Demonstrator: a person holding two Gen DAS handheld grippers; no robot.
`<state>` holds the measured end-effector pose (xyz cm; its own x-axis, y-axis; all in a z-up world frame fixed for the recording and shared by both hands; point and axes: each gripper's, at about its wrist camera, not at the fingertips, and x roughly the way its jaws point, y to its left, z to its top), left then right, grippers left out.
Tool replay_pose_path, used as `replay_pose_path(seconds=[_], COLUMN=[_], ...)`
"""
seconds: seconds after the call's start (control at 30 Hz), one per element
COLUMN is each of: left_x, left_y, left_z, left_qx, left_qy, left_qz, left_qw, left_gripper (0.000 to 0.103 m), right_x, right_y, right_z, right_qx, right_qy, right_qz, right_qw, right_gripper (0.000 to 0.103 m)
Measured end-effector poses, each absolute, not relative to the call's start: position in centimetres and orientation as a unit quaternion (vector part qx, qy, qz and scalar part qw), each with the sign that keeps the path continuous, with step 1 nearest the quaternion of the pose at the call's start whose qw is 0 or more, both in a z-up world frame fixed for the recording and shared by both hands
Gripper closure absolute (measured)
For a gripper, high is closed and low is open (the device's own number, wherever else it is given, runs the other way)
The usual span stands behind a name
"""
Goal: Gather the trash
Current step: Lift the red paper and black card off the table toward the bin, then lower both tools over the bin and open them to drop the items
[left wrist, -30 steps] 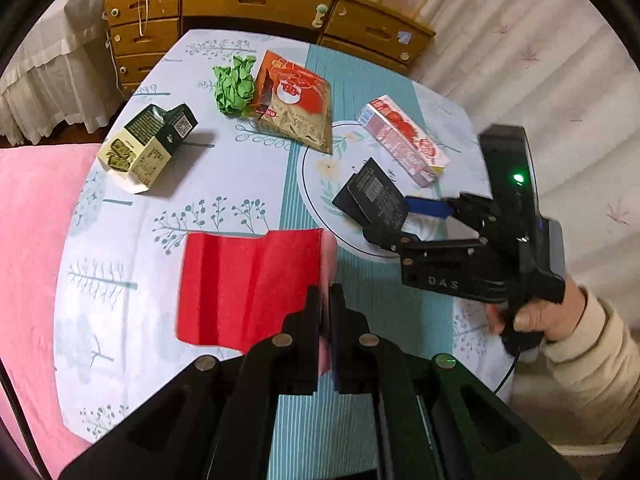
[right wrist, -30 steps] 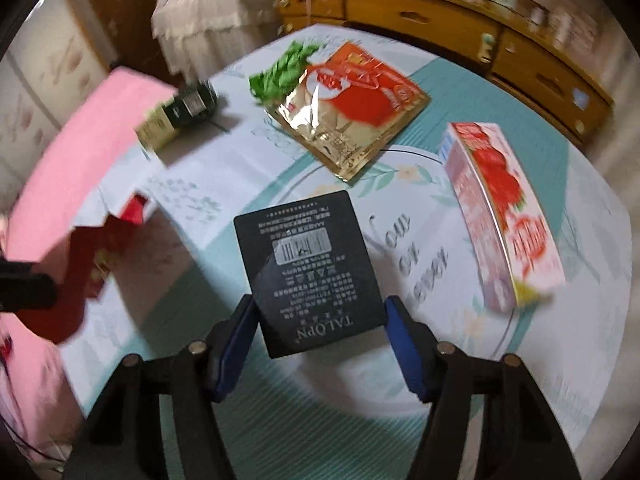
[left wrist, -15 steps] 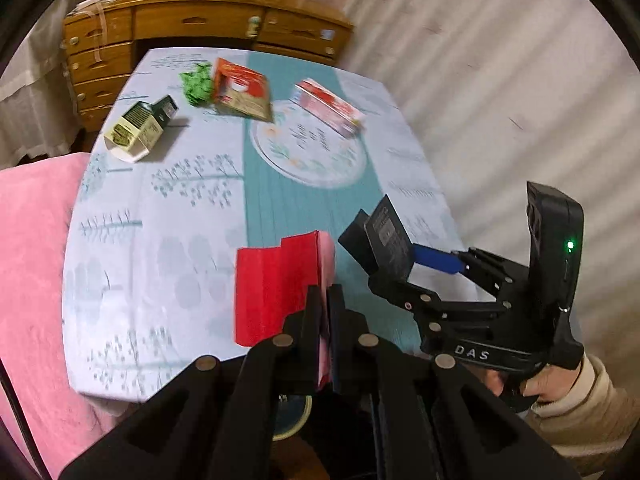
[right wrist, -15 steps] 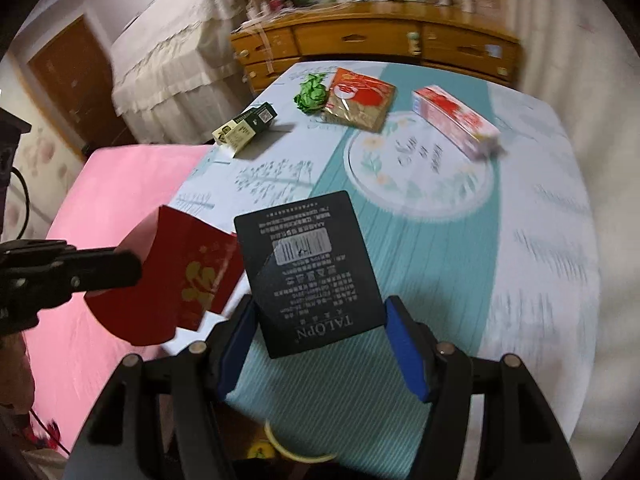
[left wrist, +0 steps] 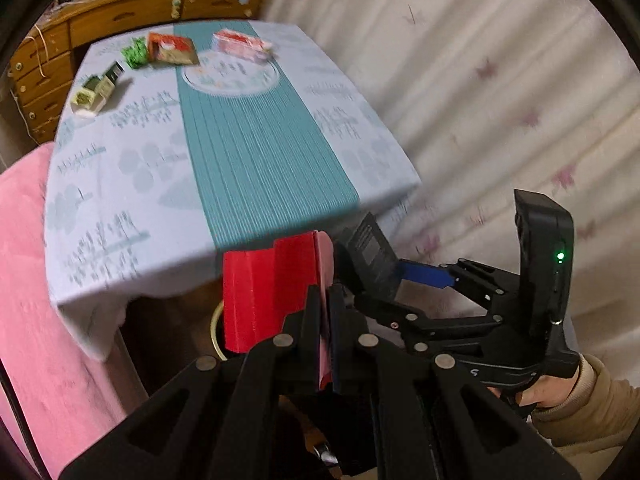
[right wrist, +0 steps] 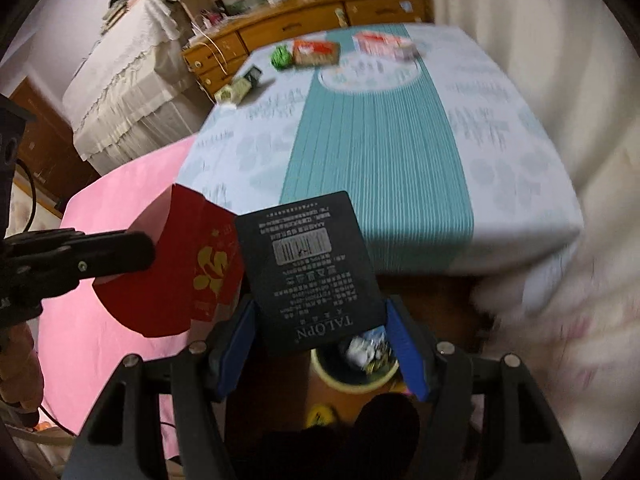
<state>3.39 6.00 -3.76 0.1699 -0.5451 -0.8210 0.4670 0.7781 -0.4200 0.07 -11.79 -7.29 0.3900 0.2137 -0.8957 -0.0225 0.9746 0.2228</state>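
Observation:
My left gripper (left wrist: 329,300) is shut on a red folded paper packet (left wrist: 264,292), held in the air off the table's near edge. The packet also shows in the right wrist view (right wrist: 176,276). My right gripper (right wrist: 320,320) is shut on a flat black box (right wrist: 308,268) with a barcode, held beside the red packet and above a yellow-rimmed trash bin (right wrist: 356,368) on the floor. The black box also shows in the left wrist view (left wrist: 370,256). The bin holds some wrappers.
On the far end of the table (left wrist: 240,152) lie a green-white carton (left wrist: 96,88), a green crumpled wrapper (left wrist: 134,52), an orange snack bag (left wrist: 170,50) and a pink box (left wrist: 242,46). A pink cloth (left wrist: 36,280) covers a surface at left. A wooden dresser (left wrist: 120,12) stands behind.
Both grippers have pulled back from the table with their items. They are now past its near edge, over the floor and the bin.

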Motion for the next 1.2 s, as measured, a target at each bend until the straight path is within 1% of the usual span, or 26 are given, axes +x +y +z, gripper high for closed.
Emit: replay_pose_path(seconds=[0.13,0.27,0.43,0.7,0.83,0.87,0.9,0.93,0.97,1.0,1.03,1.07,1.1,1.2], left_x=[1.7,0.9,1.0,1.8,1.9,1.9,1.9,1.9,1.8,1.8,1.8,1.8,1.7,1.6], left_y=[5.2,4.1,2.7,1.2,0.7,0.7,0.7,0.8,0.9,1.1,1.1,1.3,1.6,2.9], left_z=[-6.3,-10.8,-18.1,-31.0,-36.4,-37.7,-39.0,-40.1,-40.9,-41.8,-42.6,-43.1,-43.6,-44.4], left_qx=[-0.042,-0.045,-0.062,-0.082,-0.08,-0.077,-0.075,-0.072,-0.069,-0.067,-0.065,-0.061,-0.058,-0.044], left_qy=[0.574,0.598,0.624,0.63,0.631,0.633,0.636,0.639,0.642,0.644,0.645,0.646,0.645,0.638], left_qz=[-0.332,-0.317,-0.292,-0.261,-0.247,-0.244,-0.236,-0.226,-0.219,-0.212,-0.206,-0.198,-0.19,-0.163], left_qw=[0.748,0.735,0.722,0.726,0.731,0.731,0.731,0.732,0.732,0.732,0.733,0.735,0.738,0.751], left_gripper=[0.101,0.101,0.101,0.101,0.1,0.096,0.089,0.084,0.074,0.061,0.051,0.029,0.016,0.014], right_x=[-2.5,-3.7,-4.5,-4.0,-3.9,-3.9,-3.9,-3.9,-3.9,-3.8,-3.8,-3.7,-3.7,-3.4], right_y=[-12.5,-13.6,-14.9,-16.3,-16.5,-16.7,-16.9,-17.1,-17.1,-17.3,-17.3,-17.2,-17.1,-16.6], right_z=[-9.7,-13.1,-19.6,-32.0,-36.8,-38.3,-39.5,-40.4,-41.0,-41.8,-42.8,-43.5,-44.0,-45.7], right_qx=[0.106,0.126,0.14,0.148,0.144,0.148,0.15,0.153,0.156,0.159,0.162,0.162,0.162,0.165], right_qy=[0.568,0.586,0.605,0.629,0.636,0.638,0.64,0.642,0.642,0.643,0.645,0.646,0.647,0.649], right_qz=[0.049,0.03,0.017,0.015,0.012,0.01,0.007,0.006,0.005,0.004,0.004,0.004,0.005,0.006], right_qw=[0.815,0.8,0.784,0.763,0.758,0.755,0.753,0.752,0.75,0.749,0.747,0.746,0.745,0.742], right_gripper=[0.039,0.039,0.039,0.039,0.039,0.039,0.039,0.039,0.039,0.039,0.039,0.039,0.039,0.038])
